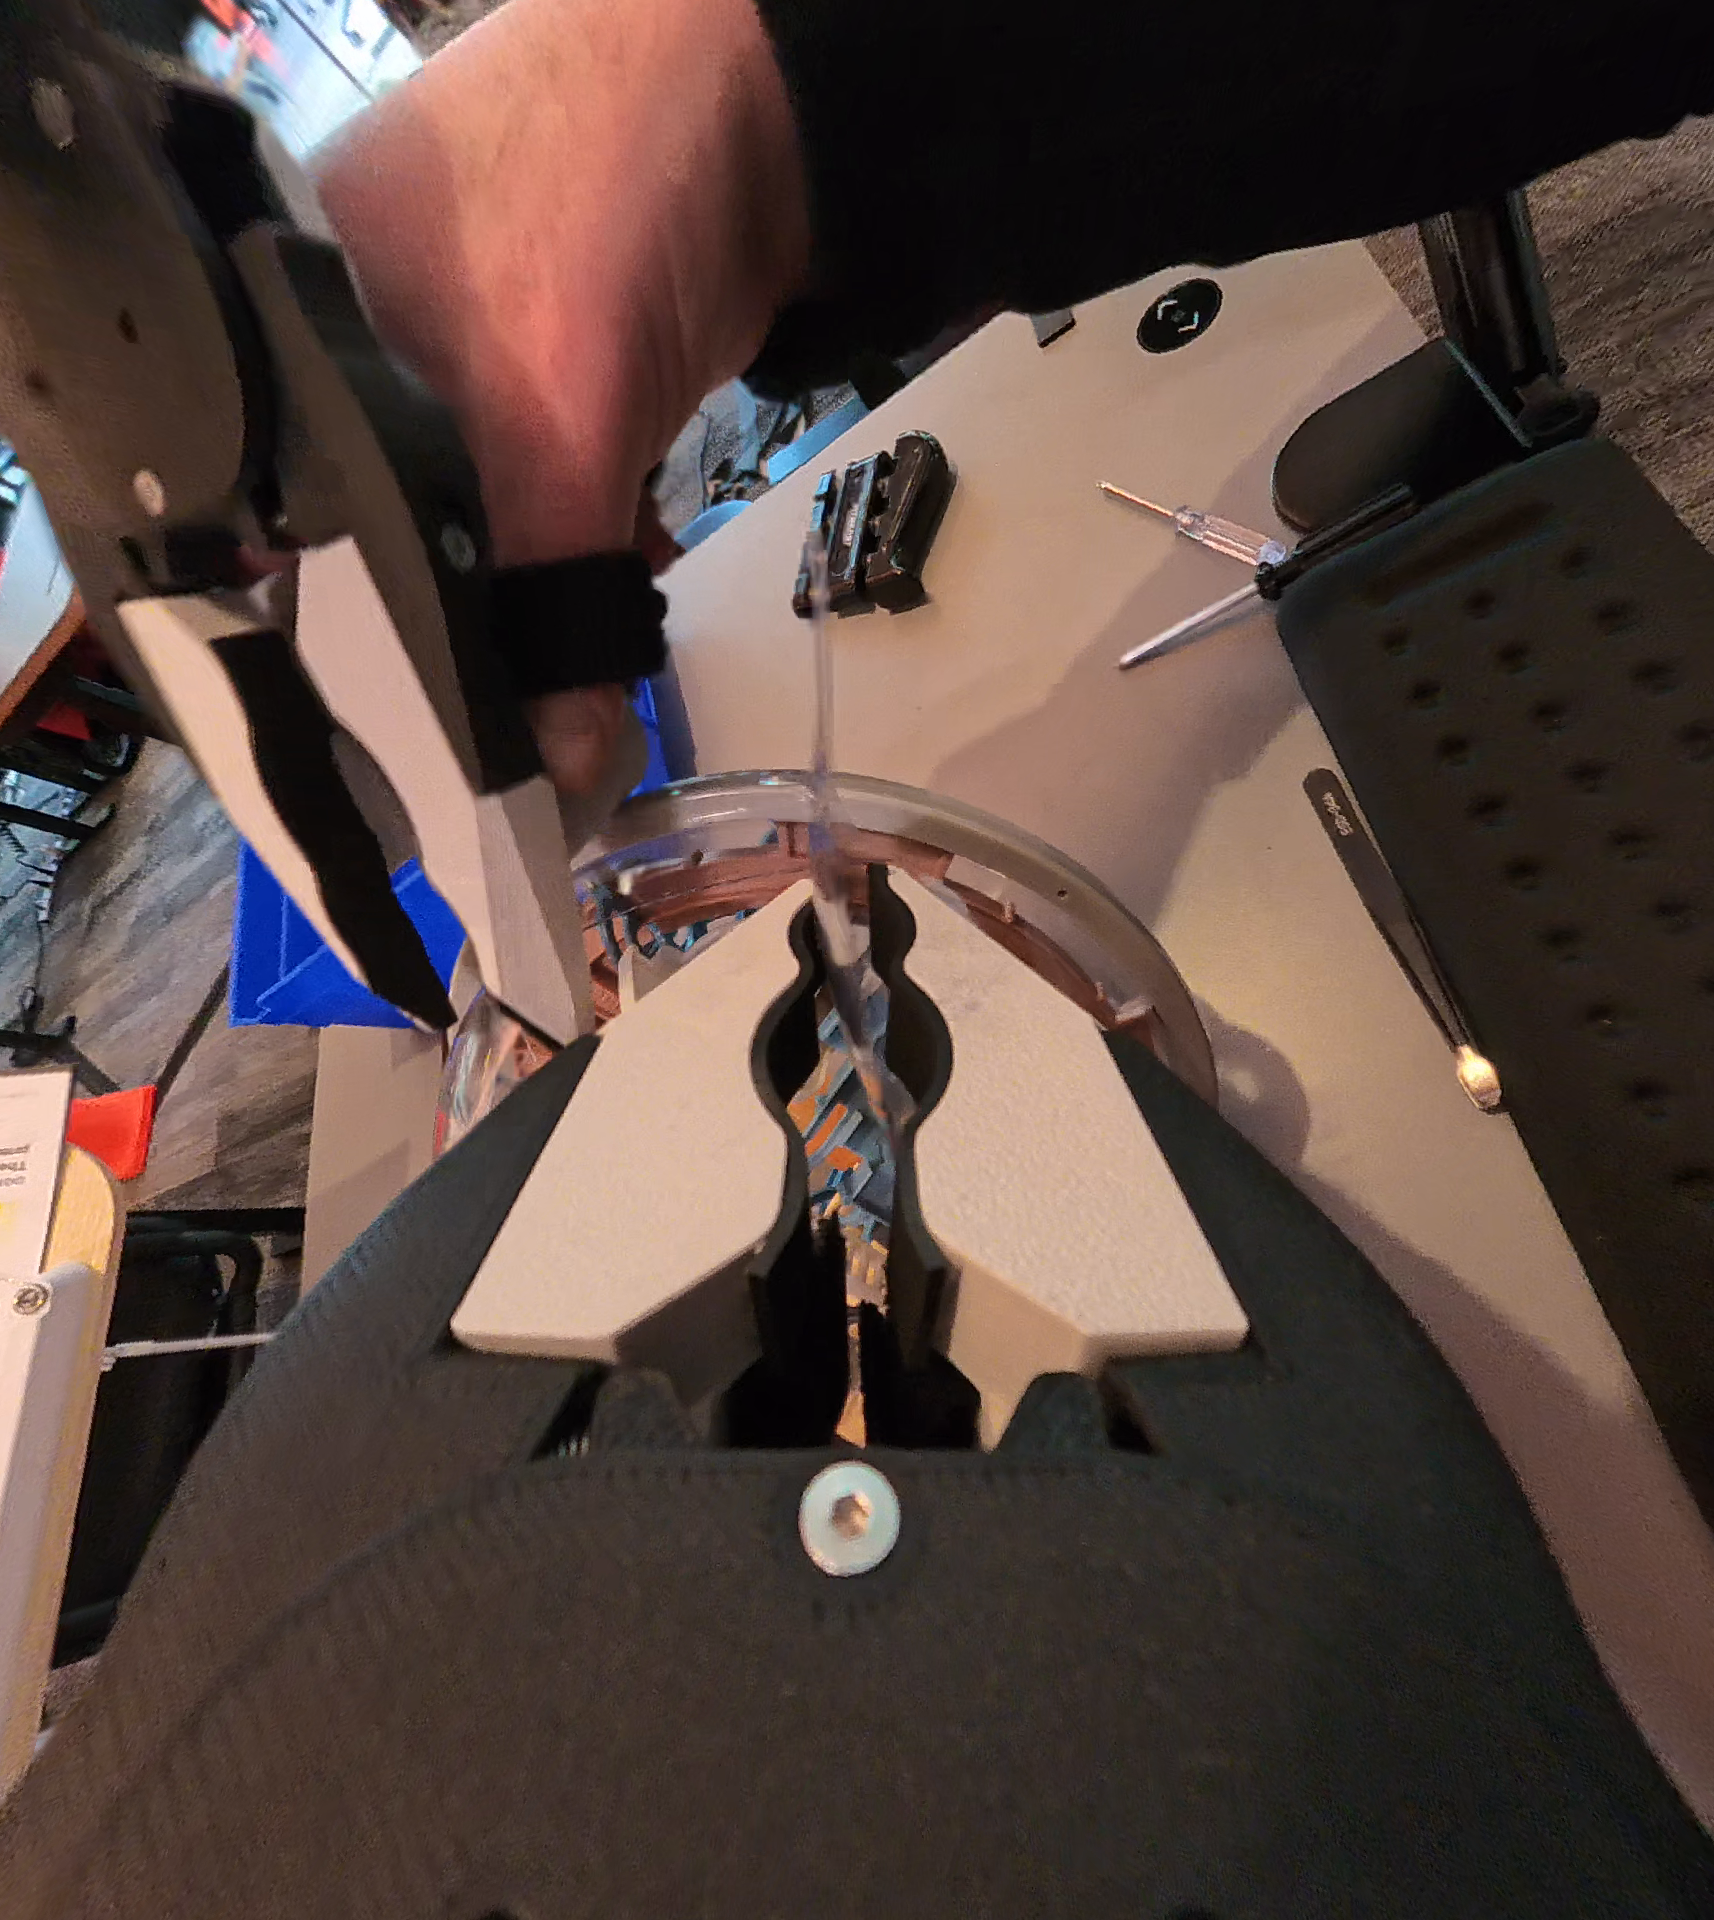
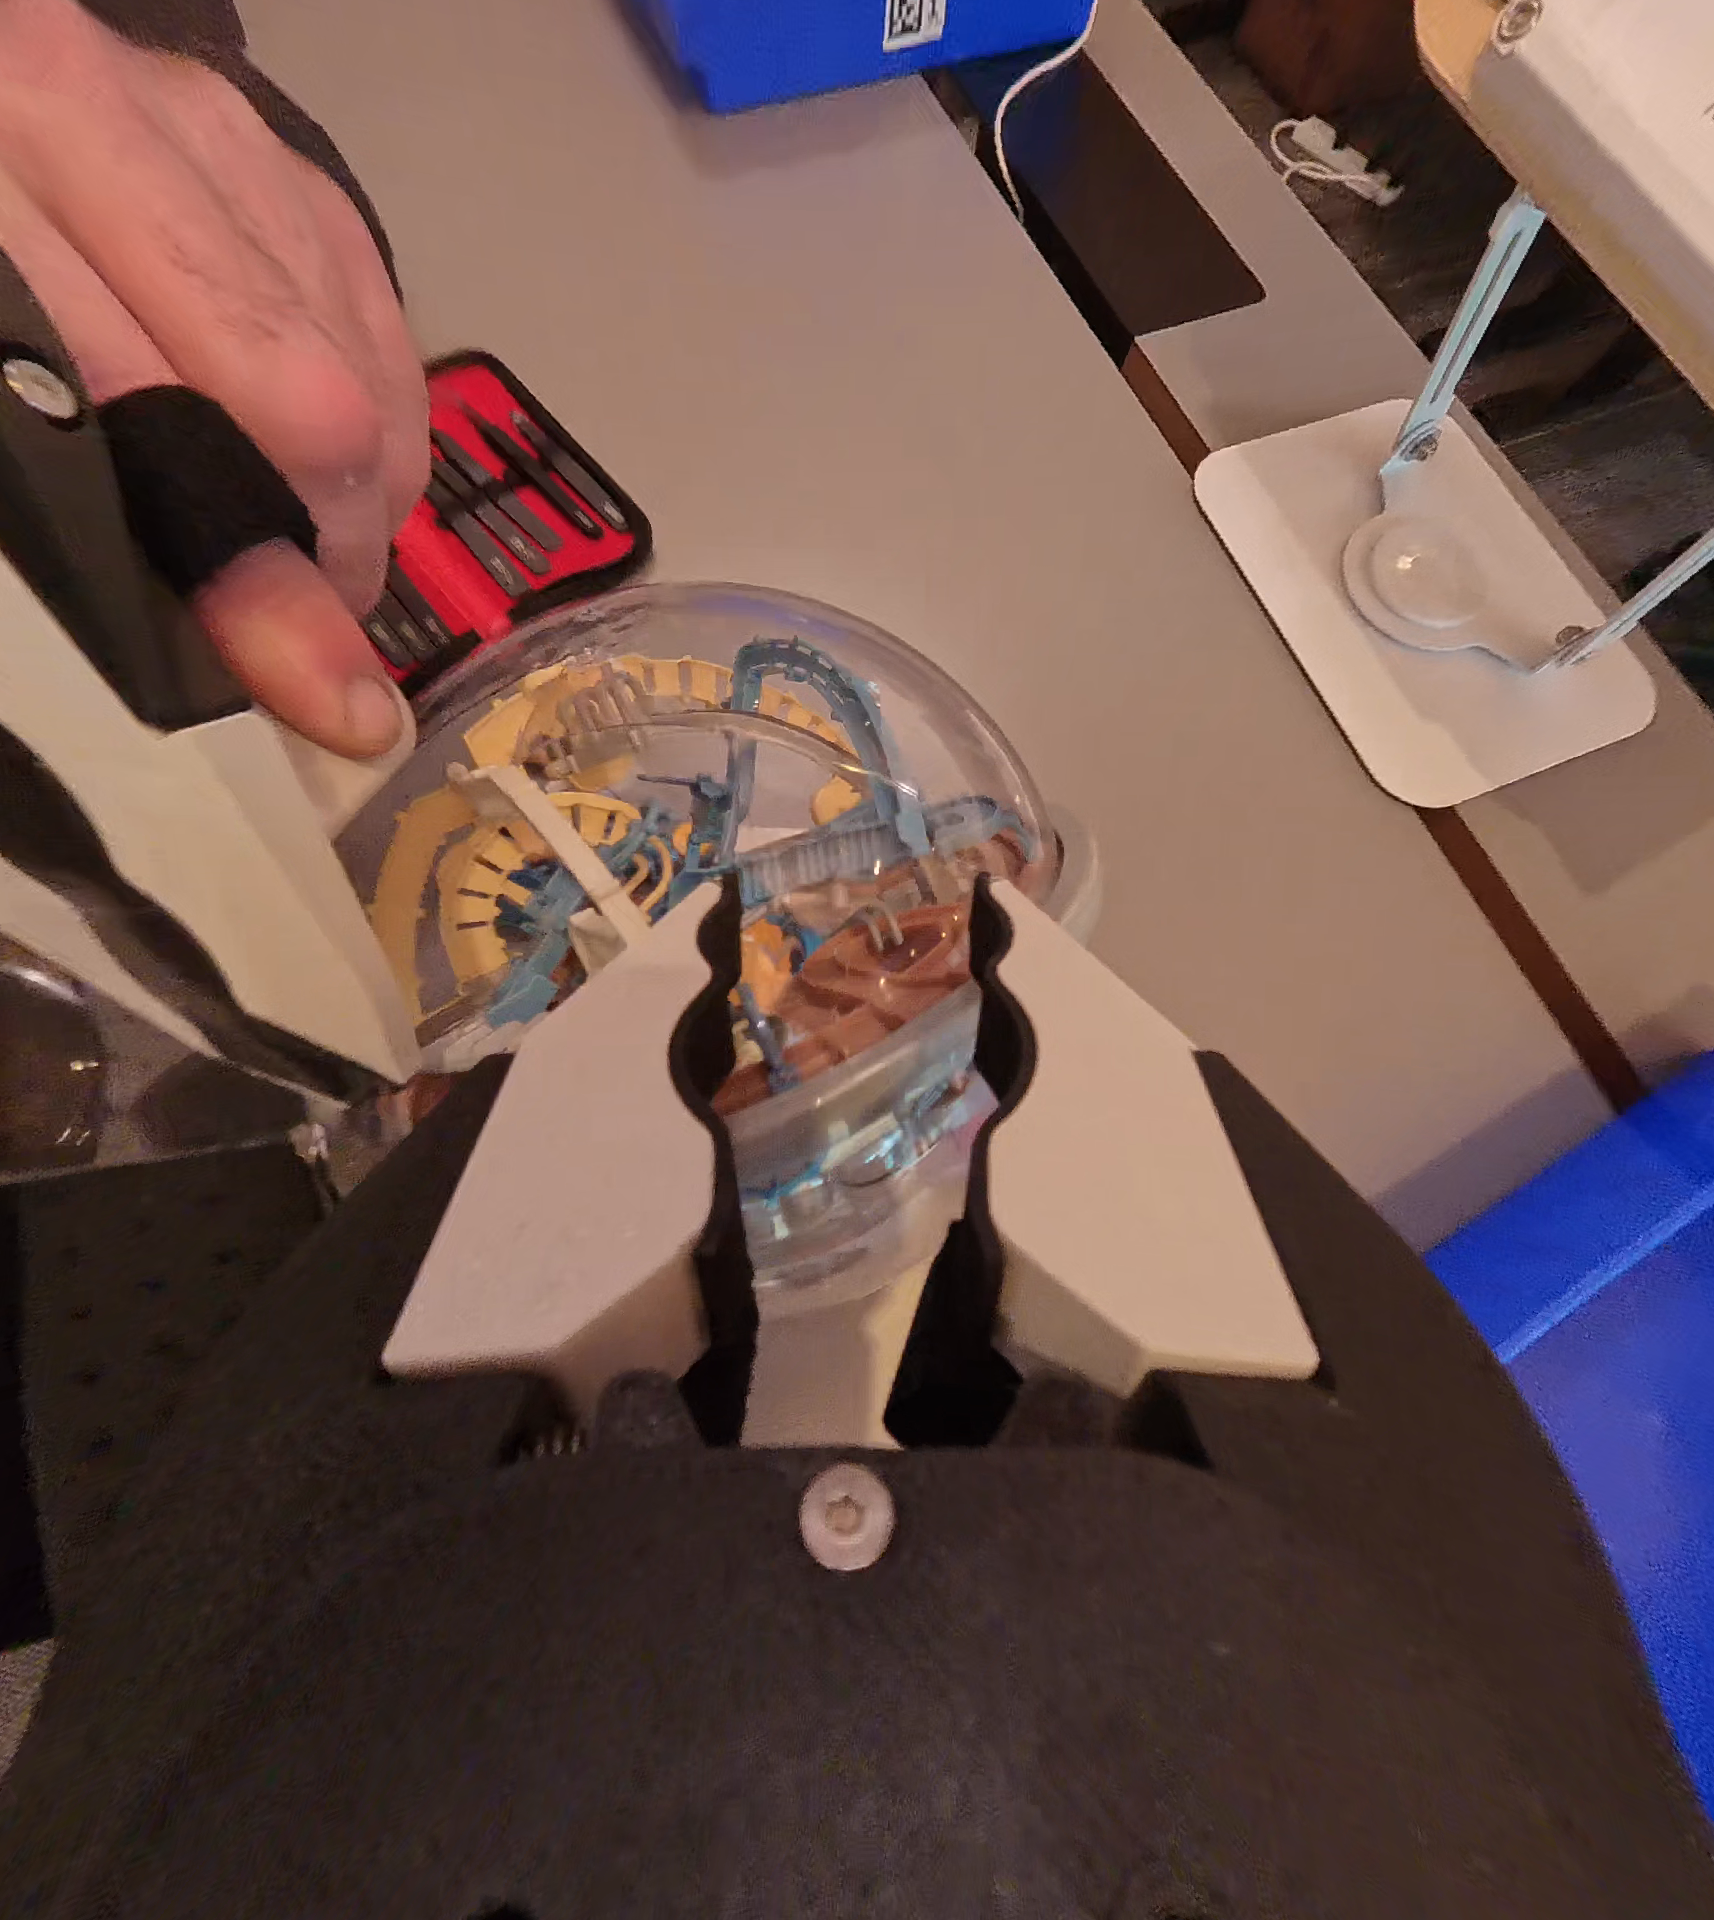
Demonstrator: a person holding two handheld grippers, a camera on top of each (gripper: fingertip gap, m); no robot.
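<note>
L tongs (image 1: pixel 848 914) are nipped on a thin clear plastic rim piece (image 1: pixel 820 686) that stands up from the clear maze globe (image 2: pixel 687 831), w/ blue, yellow and brown tracks inside; the globe sits on the grey bench (image 2: pixel 832 416) right at the tips. R tongs (image 2: pixel 848 914) are part spread, straddling the globe's near side w/o clearly gripping it, and the L tool comes in from their left, against the dome. Beyond the L tongs lie a black clip block (image 1: pixel 874 535) and, to the right, two small screwdrivers (image 1: pixel 1217 566) and black tweezers (image 1: pixel 1404 935); beyond-left of the R tongs is a red tweezer case (image 2: pixel 510 520).
</note>
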